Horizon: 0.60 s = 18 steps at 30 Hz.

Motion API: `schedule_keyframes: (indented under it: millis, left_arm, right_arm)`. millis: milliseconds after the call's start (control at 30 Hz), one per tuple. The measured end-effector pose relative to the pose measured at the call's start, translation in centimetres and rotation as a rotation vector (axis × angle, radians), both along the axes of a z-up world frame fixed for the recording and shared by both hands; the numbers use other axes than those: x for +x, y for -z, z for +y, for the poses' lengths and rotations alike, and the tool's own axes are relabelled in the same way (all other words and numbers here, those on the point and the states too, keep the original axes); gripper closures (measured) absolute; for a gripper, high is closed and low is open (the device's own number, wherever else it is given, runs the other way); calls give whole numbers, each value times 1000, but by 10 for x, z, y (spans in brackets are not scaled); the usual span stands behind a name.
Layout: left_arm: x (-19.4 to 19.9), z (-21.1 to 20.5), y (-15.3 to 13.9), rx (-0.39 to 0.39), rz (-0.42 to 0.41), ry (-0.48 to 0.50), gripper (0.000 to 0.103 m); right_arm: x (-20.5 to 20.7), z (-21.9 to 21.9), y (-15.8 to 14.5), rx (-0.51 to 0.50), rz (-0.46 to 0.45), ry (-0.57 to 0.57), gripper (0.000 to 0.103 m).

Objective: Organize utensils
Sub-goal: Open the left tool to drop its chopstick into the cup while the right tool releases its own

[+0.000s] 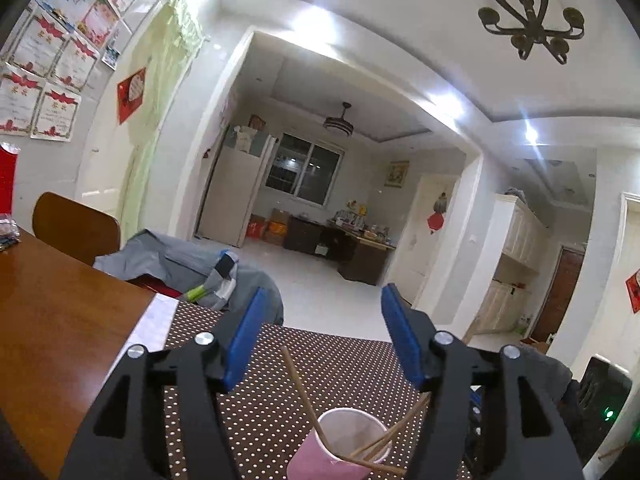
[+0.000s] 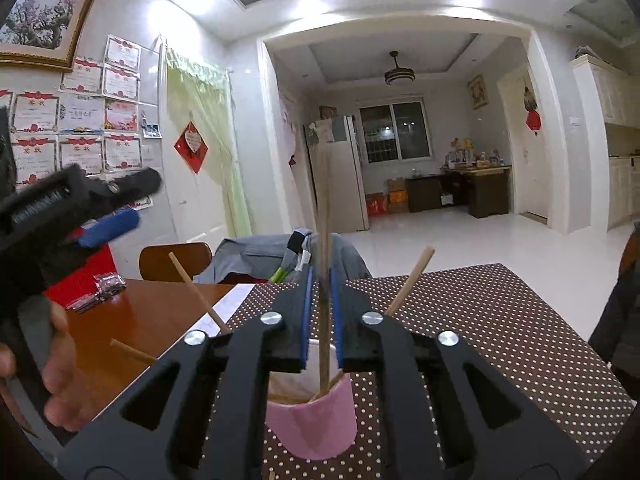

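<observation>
A pink paper cup (image 2: 312,424) stands on a brown dotted mat (image 2: 500,320), with several wooden chopsticks (image 2: 196,292) leaning out of it. My right gripper (image 2: 320,280) is shut on one upright chopstick (image 2: 322,240) whose lower end is inside the cup. In the left wrist view the cup (image 1: 340,448) sits low between my left gripper's fingers, with chopsticks (image 1: 300,388) in it. My left gripper (image 1: 324,312) is open and empty above it. It also shows at the left of the right wrist view (image 2: 108,208), held by a hand.
The mat lies on a wooden table (image 1: 52,320). A wooden chair (image 1: 76,228) and a second chair draped with grey clothing (image 1: 188,268) stand behind the table. A small packet (image 2: 100,292) and a red box (image 2: 88,276) are on the table's left.
</observation>
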<state>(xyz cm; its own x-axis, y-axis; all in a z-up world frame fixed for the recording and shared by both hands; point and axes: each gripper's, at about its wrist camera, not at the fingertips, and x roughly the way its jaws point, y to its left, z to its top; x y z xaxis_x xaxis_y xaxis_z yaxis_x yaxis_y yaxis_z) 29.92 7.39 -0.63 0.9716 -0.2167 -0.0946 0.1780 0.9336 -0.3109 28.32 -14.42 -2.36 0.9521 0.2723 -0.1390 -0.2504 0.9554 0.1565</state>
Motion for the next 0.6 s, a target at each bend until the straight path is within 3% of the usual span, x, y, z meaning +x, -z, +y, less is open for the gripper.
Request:
schedule_keyframes:
  millis: [233, 367, 600]
  left_arm:
    - [-37, 4, -9, 27, 47, -59, 39]
    - [-58, 4, -8, 39, 72, -71, 39]
    - [-94, 4, -1, 72, 130, -99, 39]
  right_arm:
    - [-26, -6, -10, -7, 20, 29, 89]
    - [-44, -8, -16, -10, 15, 42, 75]
    - [-76, -12, -20, -21, 32, 39, 74]
